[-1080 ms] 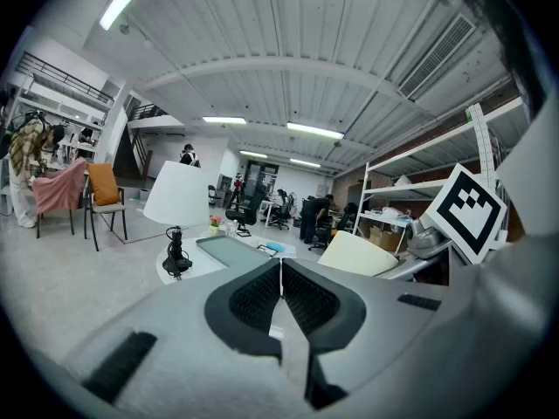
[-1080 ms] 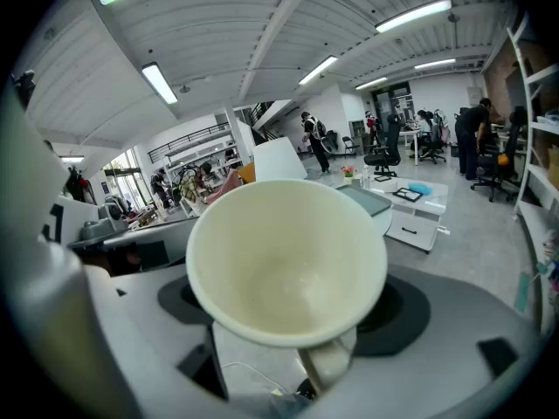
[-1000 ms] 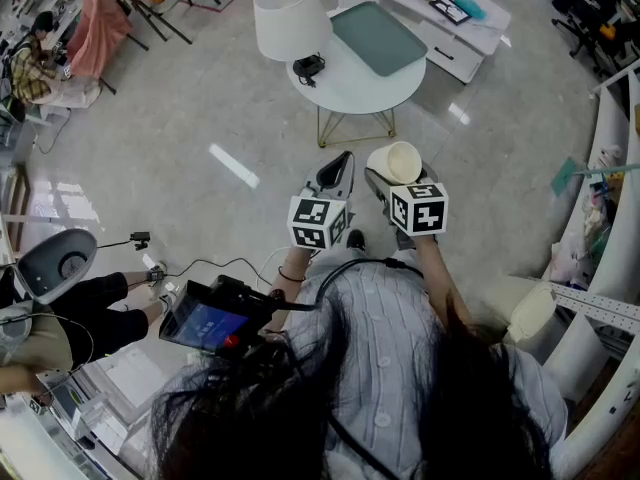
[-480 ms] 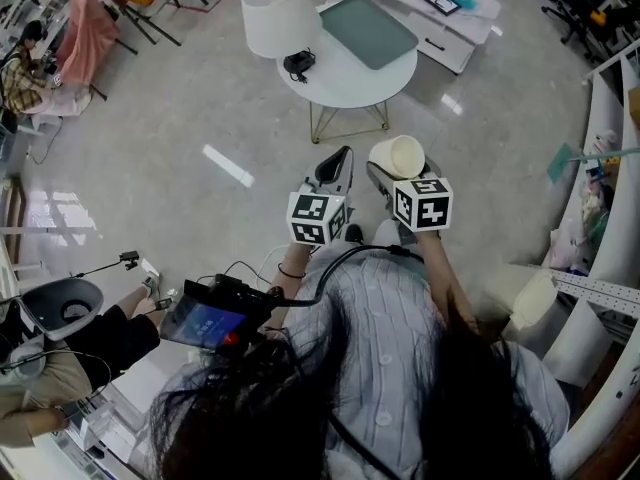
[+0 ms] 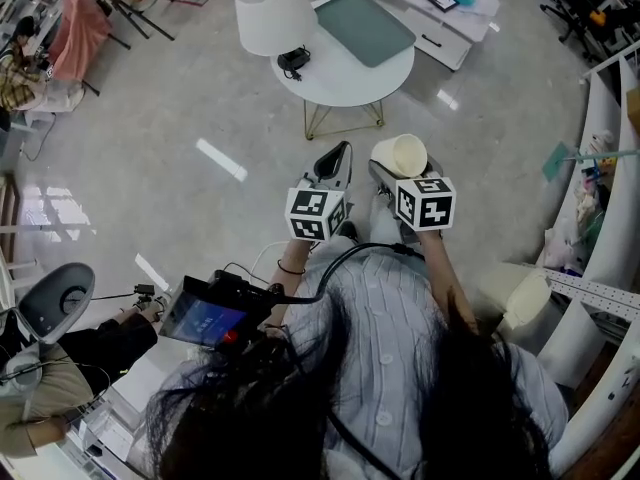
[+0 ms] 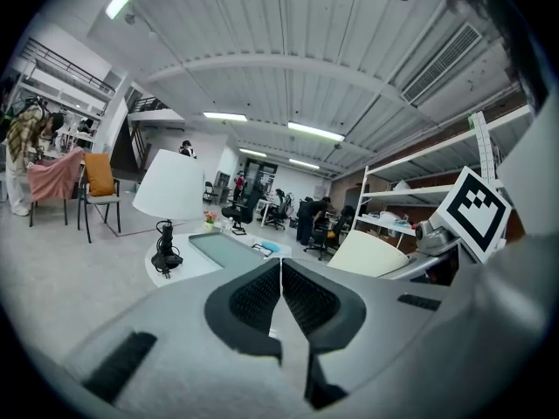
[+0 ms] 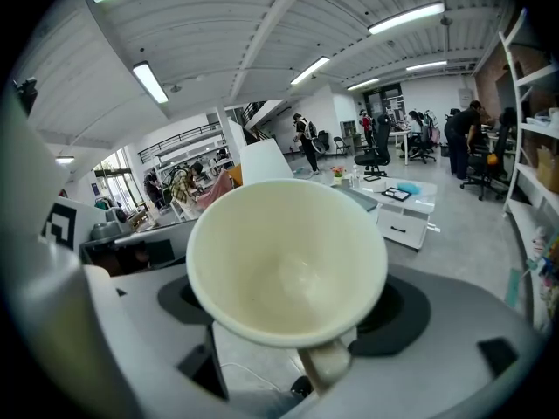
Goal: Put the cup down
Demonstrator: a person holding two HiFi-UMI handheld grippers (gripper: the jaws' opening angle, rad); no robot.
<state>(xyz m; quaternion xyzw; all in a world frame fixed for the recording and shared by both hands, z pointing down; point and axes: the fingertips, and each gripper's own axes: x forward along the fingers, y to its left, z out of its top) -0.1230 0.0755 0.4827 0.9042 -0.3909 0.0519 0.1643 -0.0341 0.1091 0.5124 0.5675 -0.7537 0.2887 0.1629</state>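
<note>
A cream cup point(image 5: 398, 155) lies tilted between the jaws of my right gripper point(image 5: 392, 168), which is shut on it, held in the air above the floor. In the right gripper view the cup's point(image 7: 286, 264) open mouth faces the camera and its handle points down. My left gripper point(image 5: 334, 162) hovers just to the left of it, shut with nothing between its pads point(image 6: 281, 299). The cup point(image 6: 377, 253) shows at the right of the left gripper view. A round white table point(image 5: 352, 80) stands ahead of both grippers.
On the round table rest a white lamp point(image 5: 268, 13) and a green tray point(image 5: 365, 28). A low white cabinet point(image 5: 430, 13) stands beyond it. White shelving point(image 5: 605, 218) runs along the right. Chairs and seated people are at the far left.
The round table has drawn a little closer in the head view. Both grippers keep their pose, the cup still held in the right one.
</note>
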